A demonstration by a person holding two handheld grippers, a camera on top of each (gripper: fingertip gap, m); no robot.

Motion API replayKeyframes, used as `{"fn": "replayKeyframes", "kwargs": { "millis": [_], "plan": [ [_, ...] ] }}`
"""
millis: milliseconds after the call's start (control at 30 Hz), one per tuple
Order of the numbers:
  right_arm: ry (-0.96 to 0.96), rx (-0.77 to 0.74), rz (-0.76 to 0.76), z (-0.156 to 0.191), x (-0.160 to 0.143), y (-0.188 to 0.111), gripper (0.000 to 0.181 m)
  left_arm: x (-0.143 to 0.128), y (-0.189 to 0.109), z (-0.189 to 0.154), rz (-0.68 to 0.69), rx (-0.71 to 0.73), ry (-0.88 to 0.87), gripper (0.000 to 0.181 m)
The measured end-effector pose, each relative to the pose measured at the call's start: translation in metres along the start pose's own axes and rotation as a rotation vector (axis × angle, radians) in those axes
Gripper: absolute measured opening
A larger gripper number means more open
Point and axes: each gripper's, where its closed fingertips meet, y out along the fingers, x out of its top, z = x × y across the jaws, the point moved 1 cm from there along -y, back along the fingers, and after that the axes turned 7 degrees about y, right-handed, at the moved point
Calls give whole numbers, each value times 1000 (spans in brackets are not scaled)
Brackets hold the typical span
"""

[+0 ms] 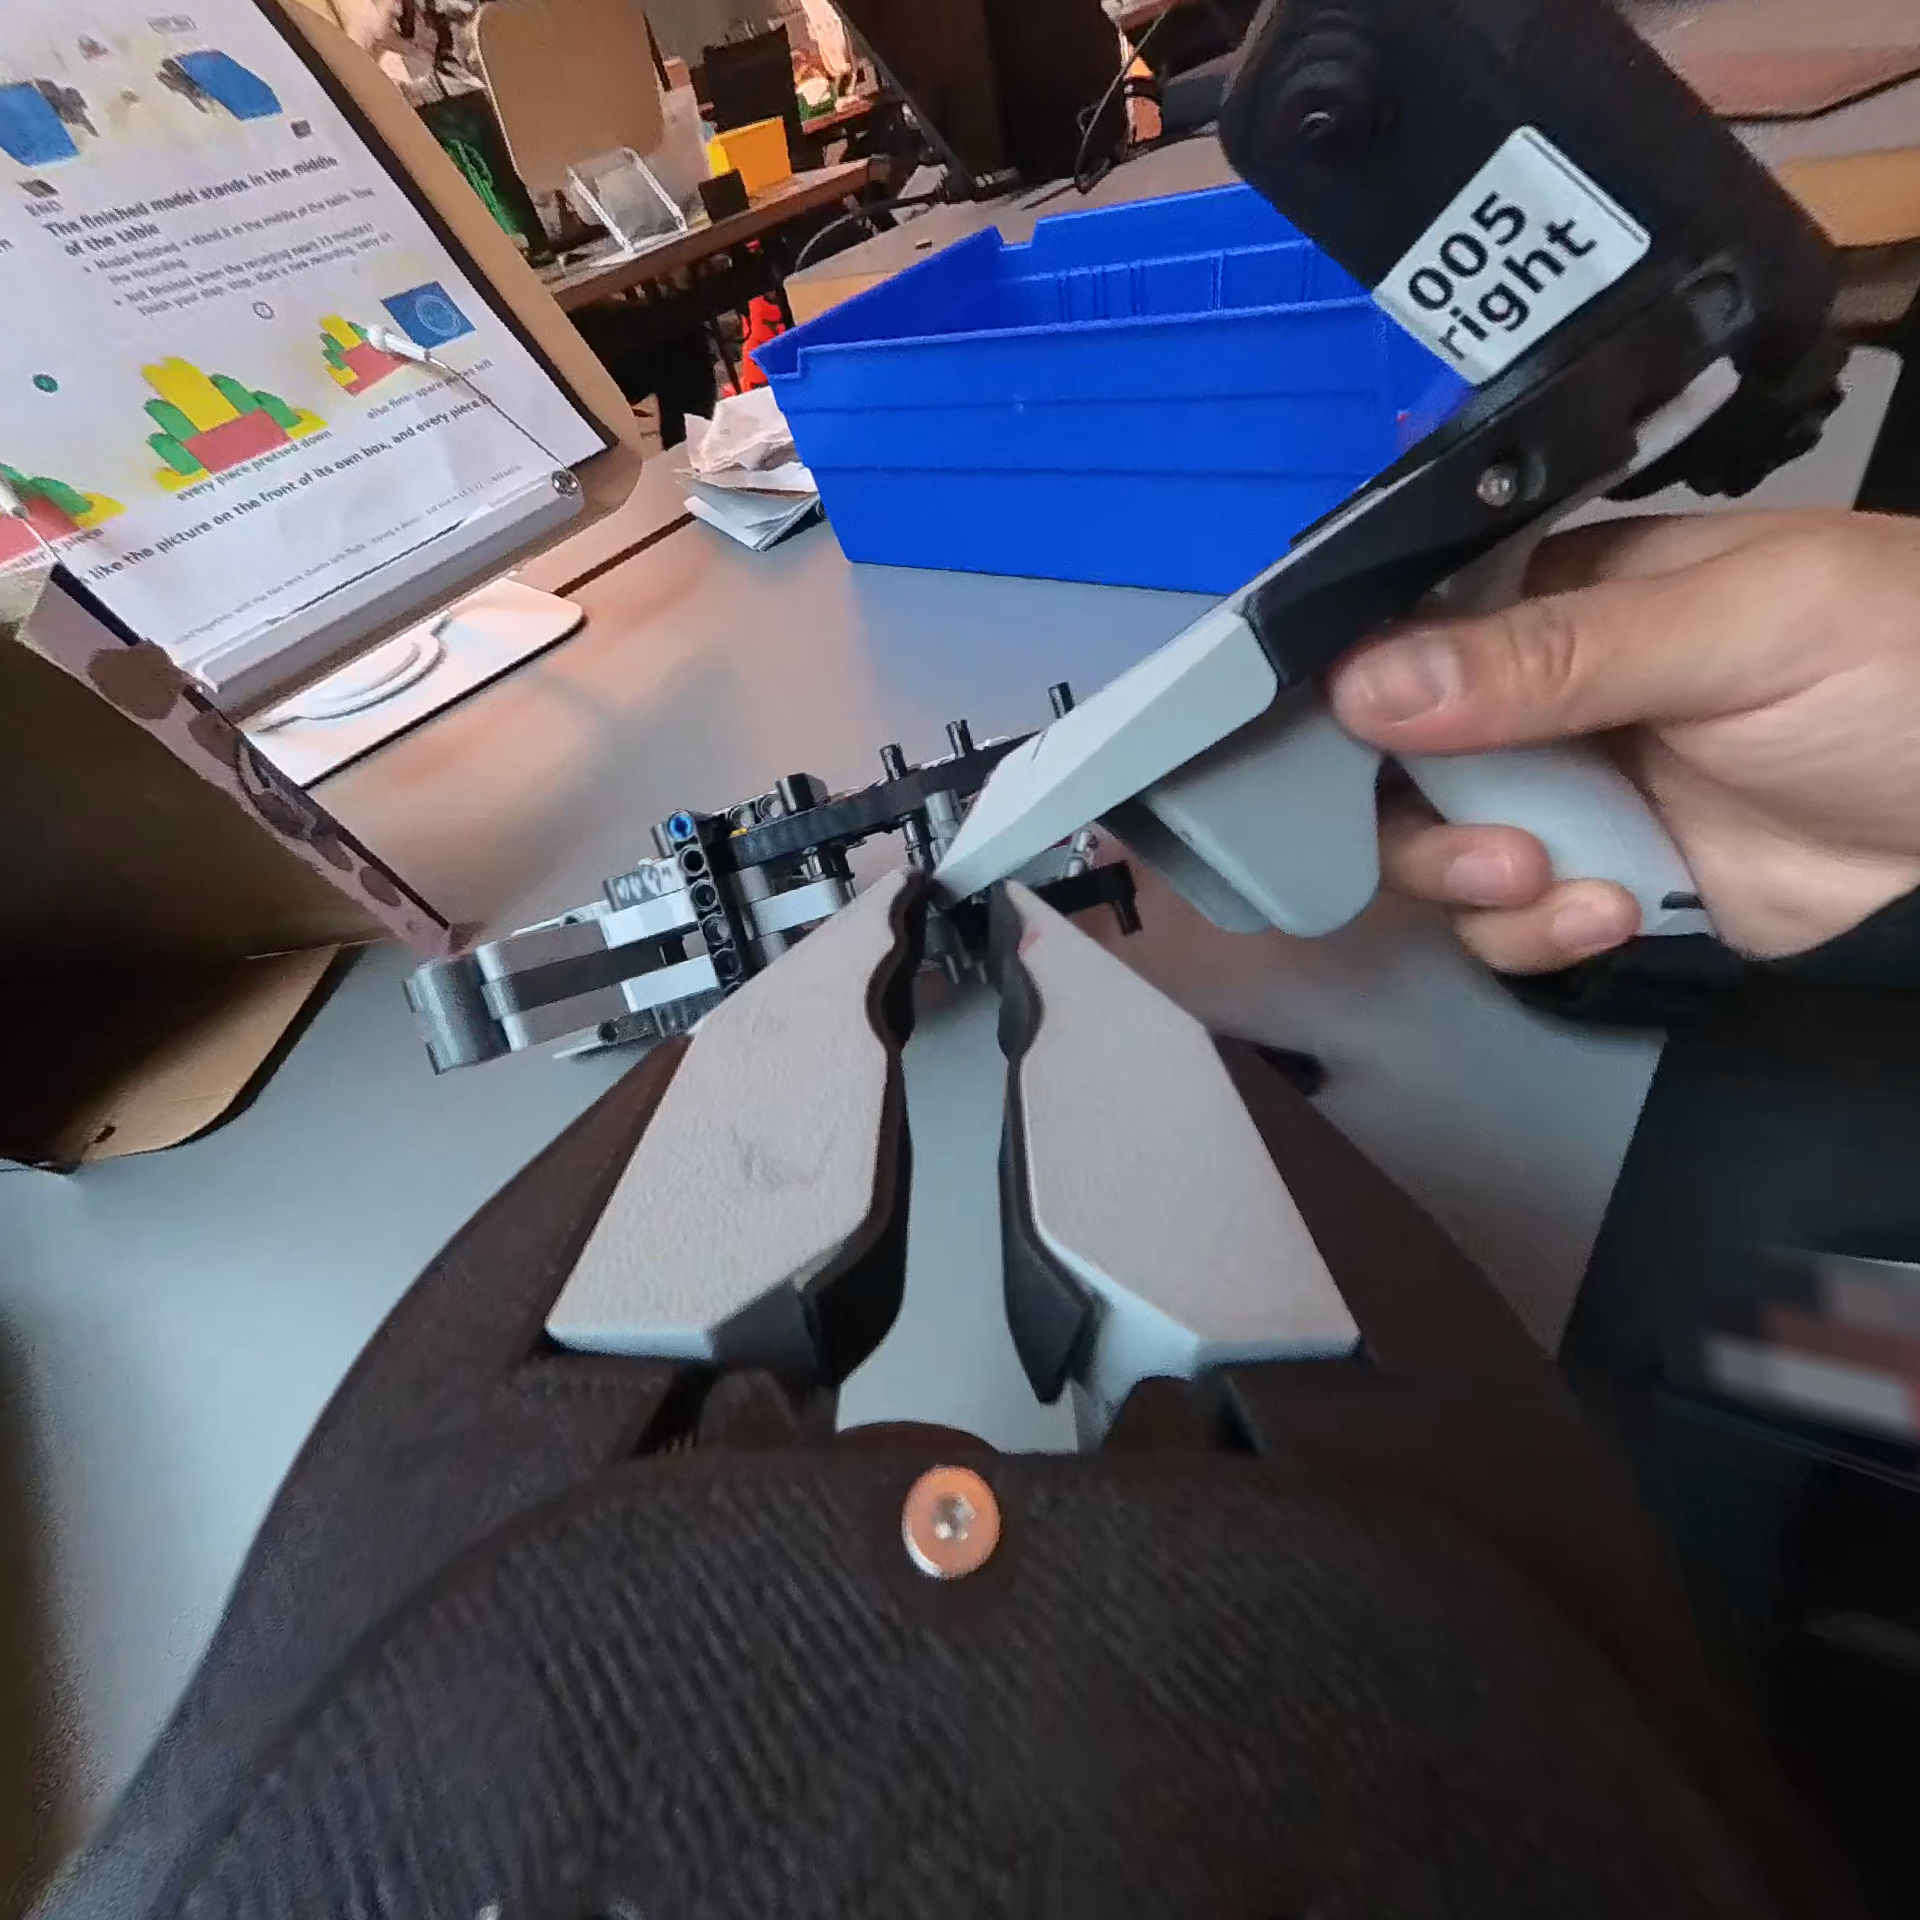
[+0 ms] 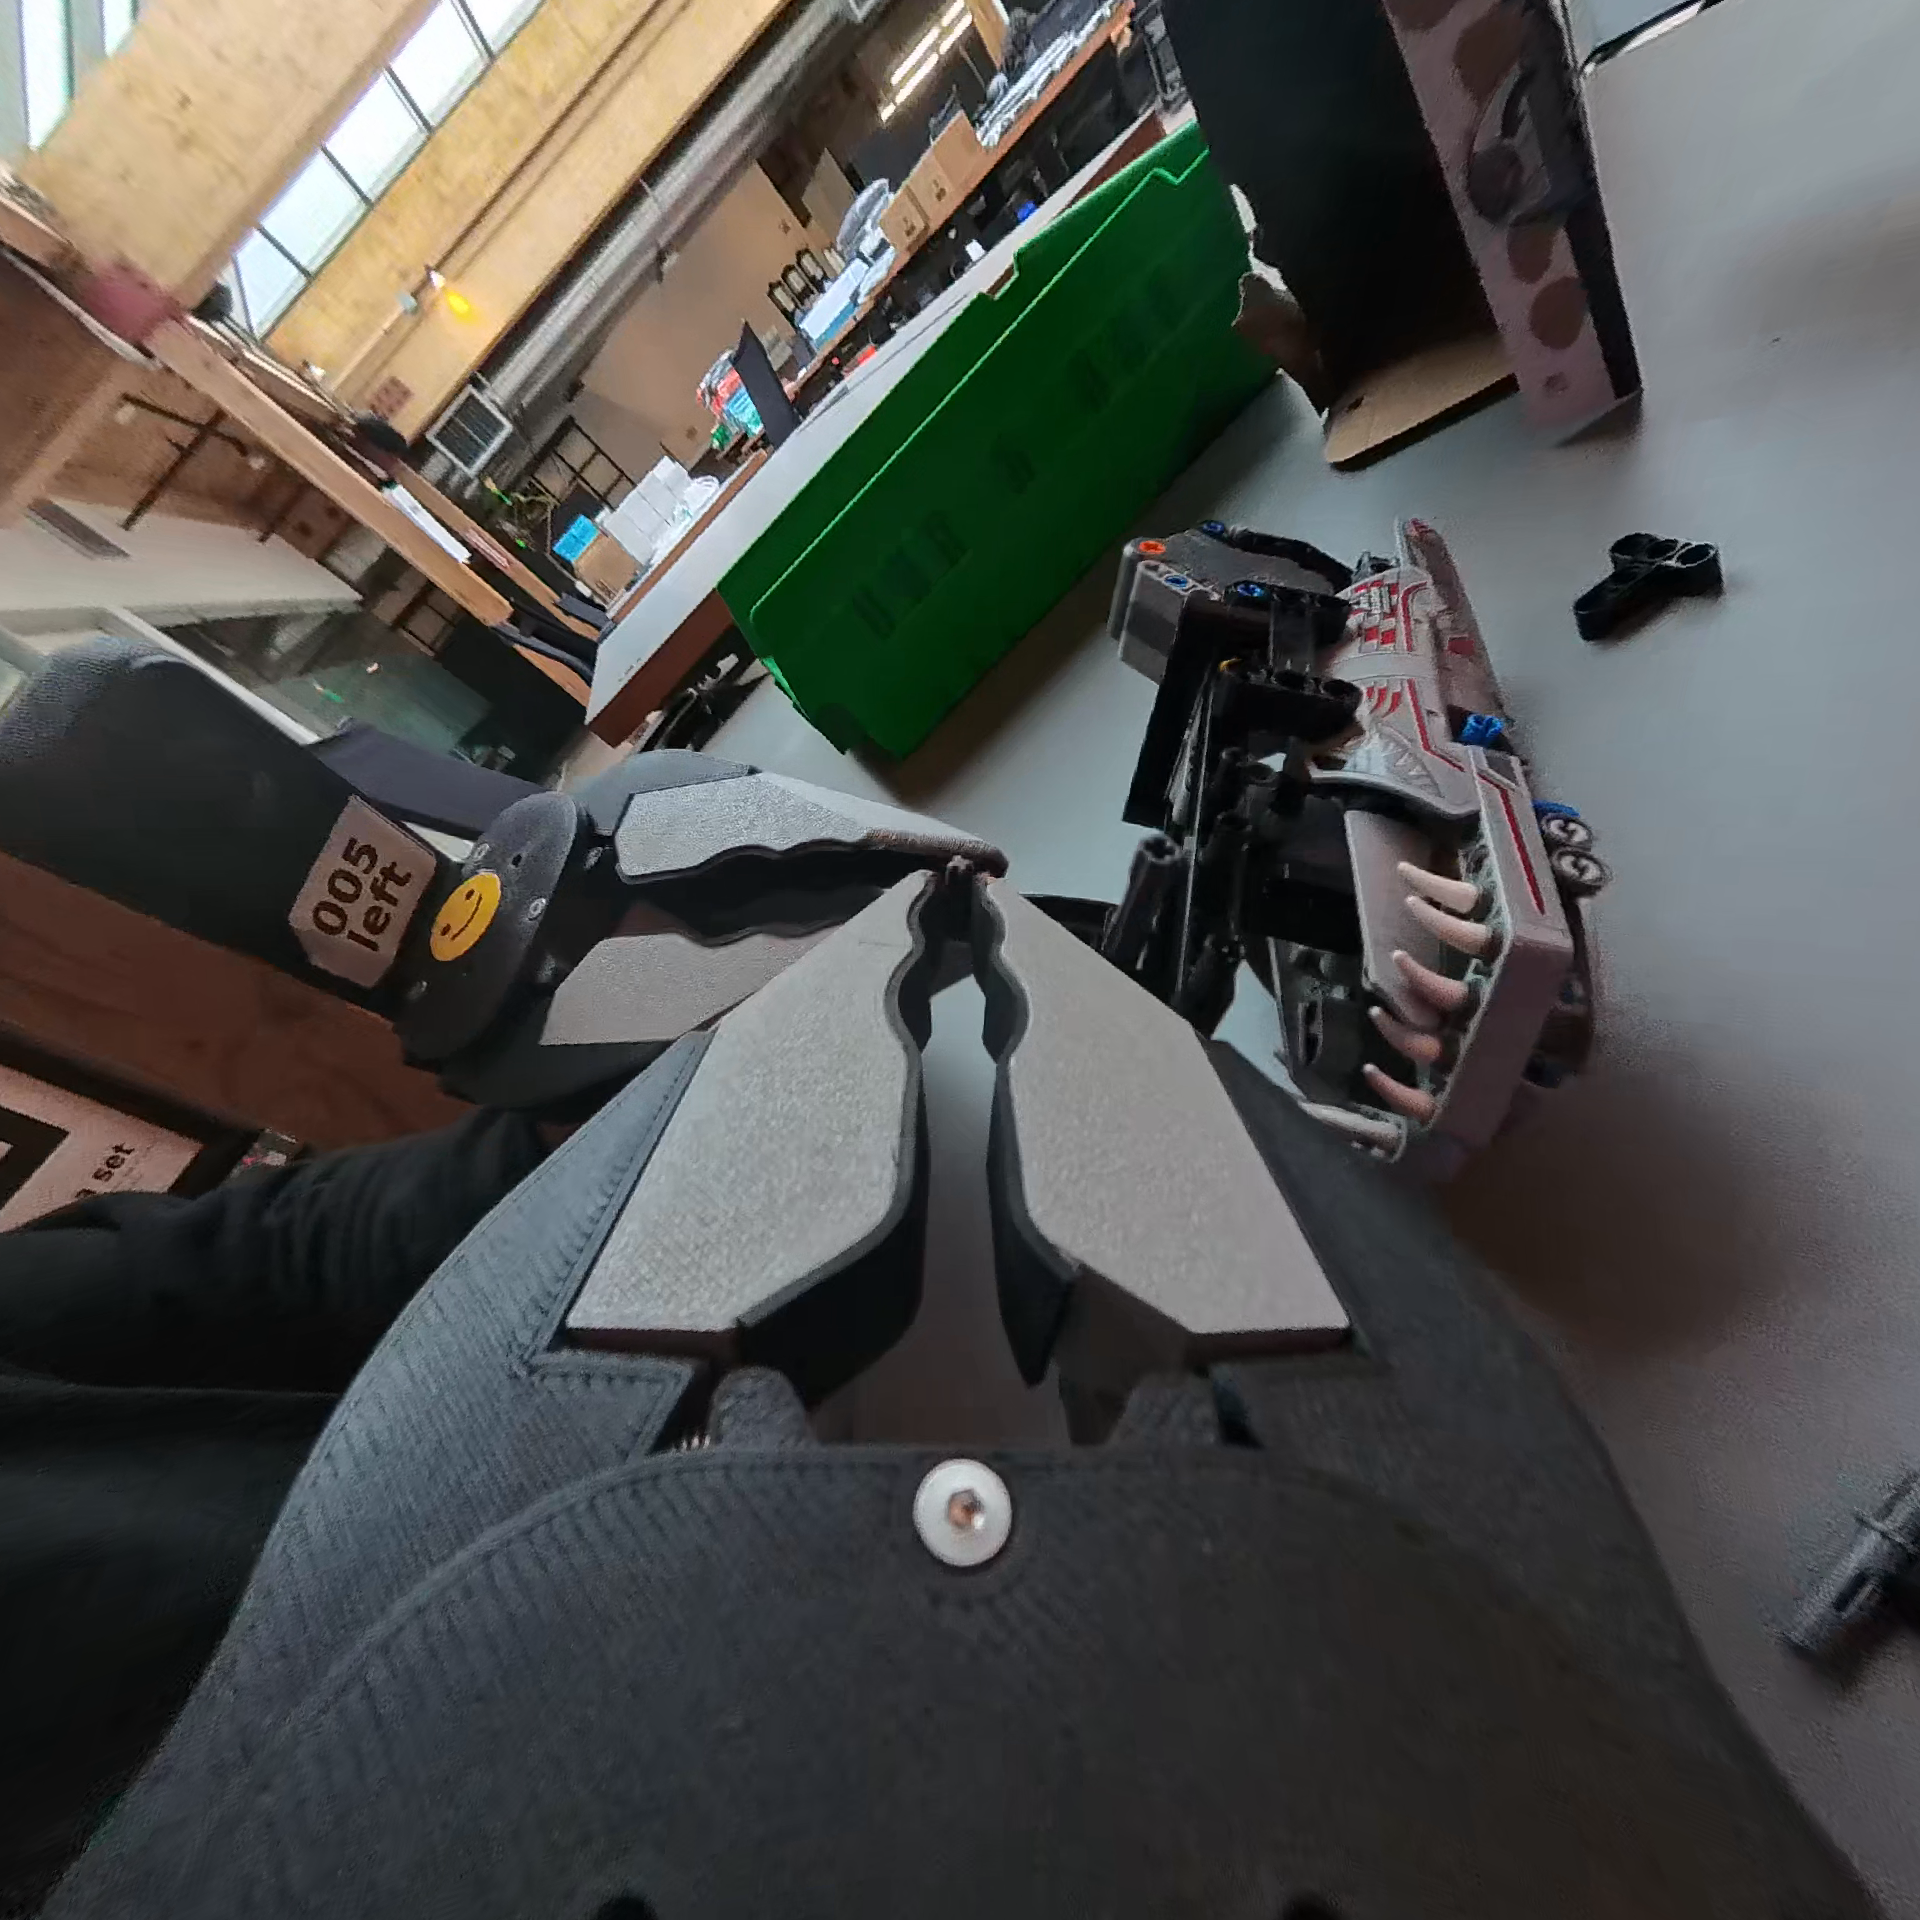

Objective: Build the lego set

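Both tools (image 1: 961, 904) (image 2: 961, 883) tip-to-tip on one small black piece (image 2: 956, 871).

The grey table top (image 1: 727, 644) carries the half-built grey-and-black lego model (image 1: 644, 935) at centre. A blue plastic bin (image 1: 1060, 416) sits behind it toward one o'clock. A printed instruction sheet on a stand (image 1: 260, 343) rises at ten o'clock, an open cardboard box (image 1: 156, 935) at nine.

In the right wrist view a green plastic bin (image 2: 987, 499) lies at eleven o'clock of the model (image 2: 1403, 831), and a small black lego connector (image 2: 1647, 597) on the table at one o'clock.
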Motion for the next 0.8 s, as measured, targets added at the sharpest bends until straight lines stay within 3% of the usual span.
{"fn": "replayKeyframes", "kwargs": {
  "millis": [267,633,800],
  "plan": [
    [-100,-55,-101,2,4,3,0,1,-3,6,-5,79,-36,7],
    [31,-40,-220,2,6,2,0,0,-4,6,-6,80,-83,7],
    [2,-71,-232,2,6,0,0,1,-4,4,-8,64,-92,7]
  ]
}}
